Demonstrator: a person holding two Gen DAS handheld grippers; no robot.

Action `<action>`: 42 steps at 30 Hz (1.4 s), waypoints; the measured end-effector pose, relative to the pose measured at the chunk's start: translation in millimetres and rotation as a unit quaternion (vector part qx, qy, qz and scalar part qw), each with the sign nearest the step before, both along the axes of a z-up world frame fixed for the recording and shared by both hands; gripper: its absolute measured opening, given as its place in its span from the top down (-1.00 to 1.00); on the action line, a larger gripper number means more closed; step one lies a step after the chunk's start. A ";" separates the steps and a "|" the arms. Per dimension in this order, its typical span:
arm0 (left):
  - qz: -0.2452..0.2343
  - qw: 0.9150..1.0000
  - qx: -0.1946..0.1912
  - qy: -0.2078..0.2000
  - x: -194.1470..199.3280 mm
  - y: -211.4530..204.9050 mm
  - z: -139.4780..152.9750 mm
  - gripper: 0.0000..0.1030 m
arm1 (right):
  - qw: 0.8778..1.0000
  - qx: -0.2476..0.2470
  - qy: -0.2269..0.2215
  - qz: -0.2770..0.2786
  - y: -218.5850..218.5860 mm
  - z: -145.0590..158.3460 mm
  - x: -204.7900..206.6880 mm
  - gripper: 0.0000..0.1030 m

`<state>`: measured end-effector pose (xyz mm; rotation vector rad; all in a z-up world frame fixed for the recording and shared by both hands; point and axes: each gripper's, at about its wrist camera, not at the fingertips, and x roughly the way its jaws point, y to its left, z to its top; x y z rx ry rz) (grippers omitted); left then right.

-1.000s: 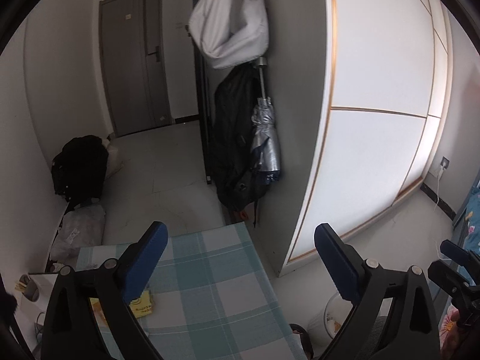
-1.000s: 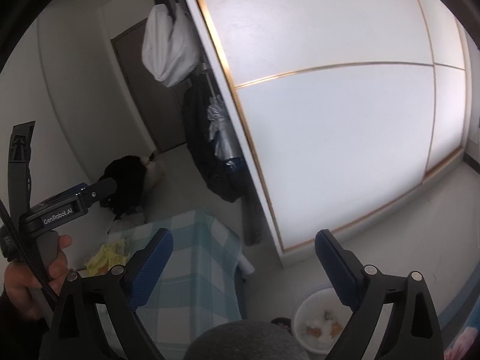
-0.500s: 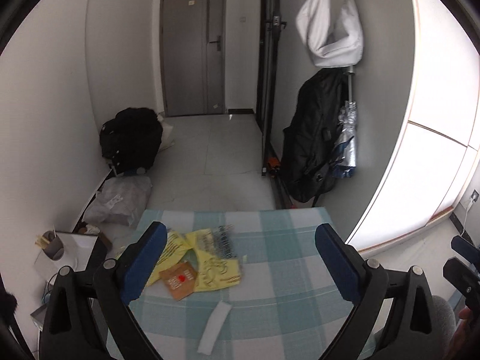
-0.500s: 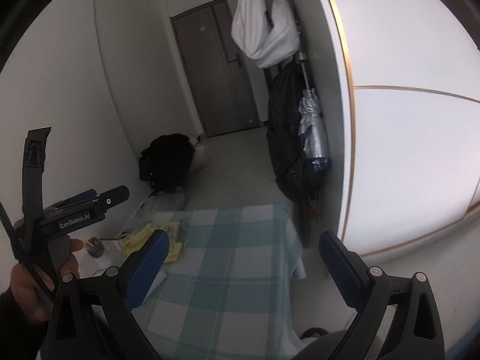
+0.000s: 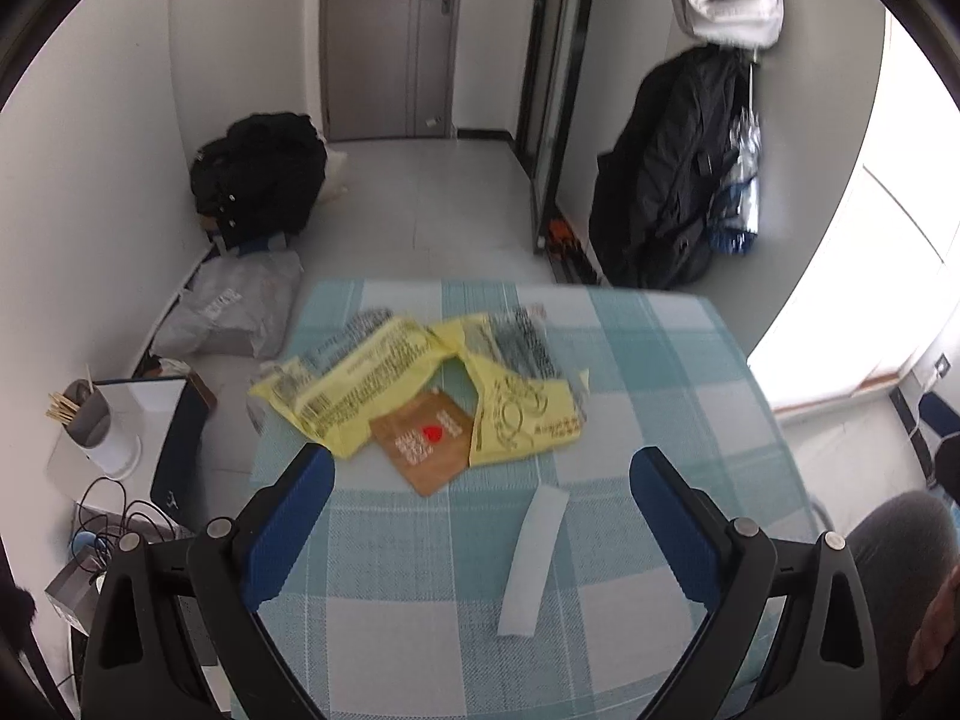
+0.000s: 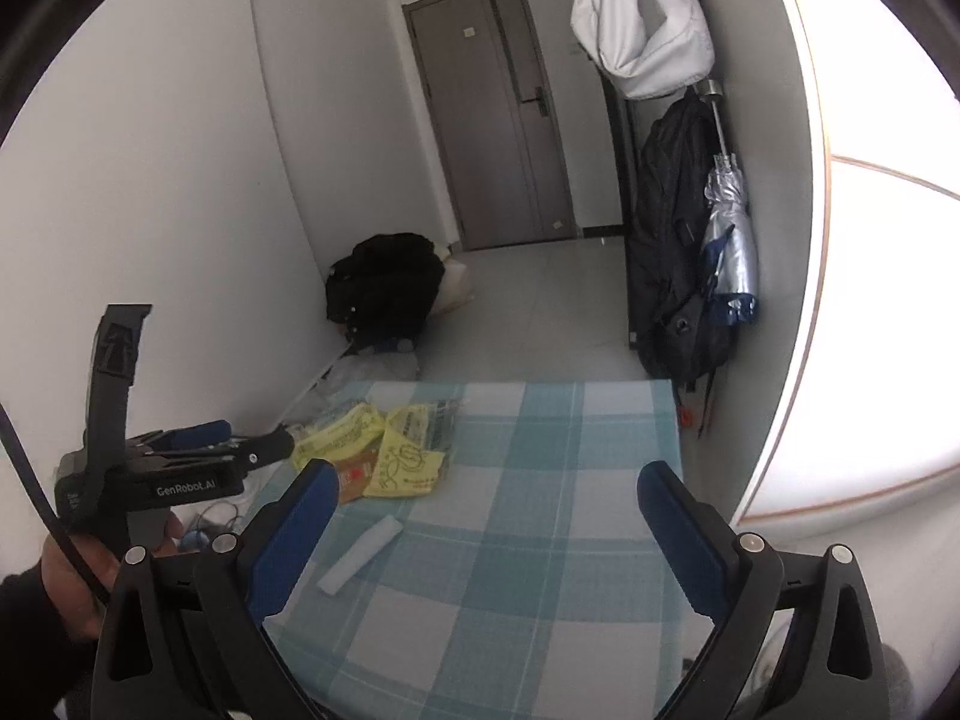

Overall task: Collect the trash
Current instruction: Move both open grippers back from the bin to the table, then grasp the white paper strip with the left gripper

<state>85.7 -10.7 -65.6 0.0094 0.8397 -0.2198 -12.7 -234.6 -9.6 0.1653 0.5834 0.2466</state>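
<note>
Trash lying on a checked surface [image 6: 540, 516]

The right claw [image 6: 483, 495], jaws wide apart, hovers above yellow wrappers [image 6: 384, 450] and a white strip [image 6: 360, 555]; the left claw [image 6: 240, 441], held in a hand [image 6: 72, 588], is beside them.

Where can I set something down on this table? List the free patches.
Free: the checked tablecloth right of the yellow wrappers, out to the table's right edge; also the near strip below the white paper strip. Crowded: the far left, where yellow wrappers overlap the brown packet.
</note>
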 end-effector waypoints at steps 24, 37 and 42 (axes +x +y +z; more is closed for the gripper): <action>-0.058 0.992 0.052 0.096 10.2 -20.1 -69.2 -0.59 | 0.998 -0.028 0.055 -0.007 6.3 -46.3 2.6 -0.96; -0.096 0.989 0.052 0.096 7.8 -32.1 -70.7 0.61 | 0.997 -0.022 0.069 -0.016 -3.6 -57.5 2.1 -0.96; -0.092 0.990 0.021 0.108 10.1 -25.7 -68.8 0.74 | 0.997 -0.018 0.074 -0.018 -4.1 -60.8 2.0 -0.96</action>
